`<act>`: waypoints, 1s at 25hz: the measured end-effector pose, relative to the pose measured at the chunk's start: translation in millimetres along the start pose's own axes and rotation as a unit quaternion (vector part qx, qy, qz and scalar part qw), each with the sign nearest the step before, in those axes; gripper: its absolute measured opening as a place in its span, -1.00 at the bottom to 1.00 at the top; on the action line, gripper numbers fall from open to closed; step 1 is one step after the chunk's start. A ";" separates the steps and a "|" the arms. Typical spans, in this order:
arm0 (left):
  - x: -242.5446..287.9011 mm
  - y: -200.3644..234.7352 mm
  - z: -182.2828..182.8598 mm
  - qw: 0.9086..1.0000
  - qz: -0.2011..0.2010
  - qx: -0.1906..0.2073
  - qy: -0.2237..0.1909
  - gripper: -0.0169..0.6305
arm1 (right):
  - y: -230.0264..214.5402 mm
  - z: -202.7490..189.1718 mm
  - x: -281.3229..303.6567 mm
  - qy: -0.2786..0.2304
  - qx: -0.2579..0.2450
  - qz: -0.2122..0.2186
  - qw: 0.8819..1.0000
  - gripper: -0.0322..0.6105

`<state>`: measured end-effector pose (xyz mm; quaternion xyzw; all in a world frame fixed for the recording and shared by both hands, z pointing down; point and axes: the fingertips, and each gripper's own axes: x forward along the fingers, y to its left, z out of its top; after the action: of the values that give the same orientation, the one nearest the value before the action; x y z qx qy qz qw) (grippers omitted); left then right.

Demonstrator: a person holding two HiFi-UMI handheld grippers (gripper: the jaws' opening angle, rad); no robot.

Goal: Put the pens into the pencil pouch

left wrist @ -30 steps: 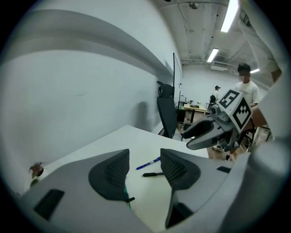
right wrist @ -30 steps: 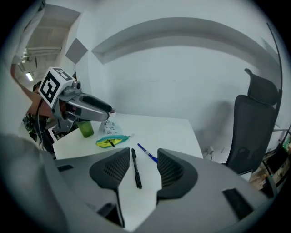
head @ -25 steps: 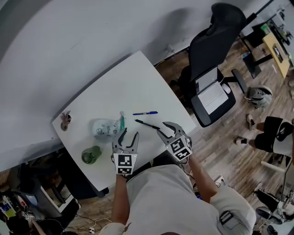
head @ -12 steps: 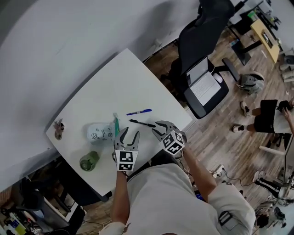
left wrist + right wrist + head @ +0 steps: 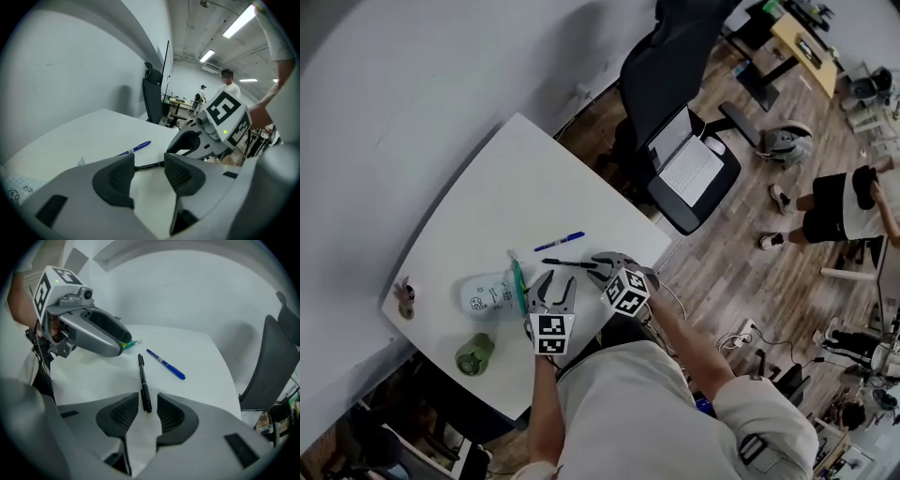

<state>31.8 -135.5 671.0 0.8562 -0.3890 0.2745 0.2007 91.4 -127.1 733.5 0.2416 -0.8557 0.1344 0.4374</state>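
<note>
Here, the right gripper (image 5: 147, 402), jaws closing but not yet pressing, straddles one end of the black pen (image 5: 142, 378) by the table's (image 5: 201, 350) person-side edge. The pen is likely light, stiff and slick, and better gripped mid-barrel. The left gripper (image 5: 149, 172) is moderately apart and empty.

person wearing light short-sleeve shirt (image 5: 628, 403) | left claw (image 5: 559, 279) showing smooth grey shell, dark ribbed pads (image 5: 119, 176) | black-white square-marker cube (image 5: 551, 334) sitting at its rear

The left gripper's (image 5: 148, 174) fingers (image 5: 117, 180) hide the black pen's (image 5: 149, 165) ends.
</note>
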 end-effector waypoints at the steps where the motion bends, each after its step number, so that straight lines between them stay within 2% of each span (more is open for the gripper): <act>1: 1.9 -2.0 -0.1 1.000 -0.004 0.001 0.001 -0.36 | 0.7 -1.3 1.5 0.002 0.001 0.002 1.000 -0.51; 18: 11.3 -16.2 -6.4 1.000 -0.019 0.005 0.010 -0.37 | 3.3 -8.7 4.1 -0.002 0.027 -0.006 1.000 -0.58; 25: 3.6 -16.3 -8.1 1.000 -0.013 0.004 0.009 -0.37 | 7.0 -9.8 4.1 0.000 0.024 -0.015 1.000 -0.72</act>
<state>43.8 -123.0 677.3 0.8595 -0.3747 0.2808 0.2048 92.3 -118.0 742.5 0.2651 -0.8483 0.1485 0.4336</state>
